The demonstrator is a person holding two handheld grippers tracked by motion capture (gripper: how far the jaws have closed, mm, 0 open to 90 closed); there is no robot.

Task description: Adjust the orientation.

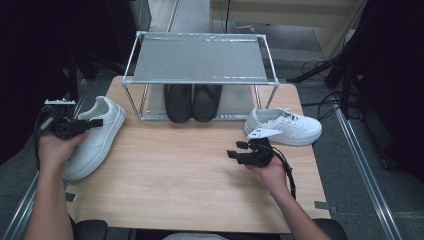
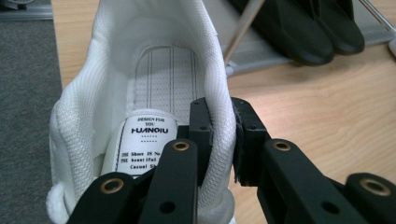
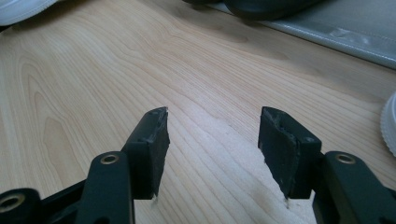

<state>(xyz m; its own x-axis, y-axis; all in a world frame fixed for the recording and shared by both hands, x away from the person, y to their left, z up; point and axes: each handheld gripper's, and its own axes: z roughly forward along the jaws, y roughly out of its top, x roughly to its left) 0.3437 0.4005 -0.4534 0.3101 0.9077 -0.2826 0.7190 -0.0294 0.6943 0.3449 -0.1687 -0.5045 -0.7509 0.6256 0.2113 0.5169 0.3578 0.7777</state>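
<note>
From above, I see my left gripper (image 1: 80, 125) at the table's (image 1: 190, 170) left edge, clamped on the side wall of a white sneaker (image 1: 95, 137). The sneaker lies along that left edge, its long axis running from the near-left toward the far edge, its heel nearer me and its toe toward the shoe rack (image 1: 200, 55). My right gripper (image 1: 240, 150) hovers over bare wood toward the right edge, jaws apart with nothing between them, near a second white sneaker (image 1: 285, 127) that lies across the table near the right edge. A pair of black shoes (image 1: 192, 102) sits under the rack.

In the left gripper view, one jaw is inside the sneaker (image 2: 140, 102) and the other outside, pinching its padded collar.

In the right gripper view, my jaws stand wide over the table (image 3: 93, 84).
</note>
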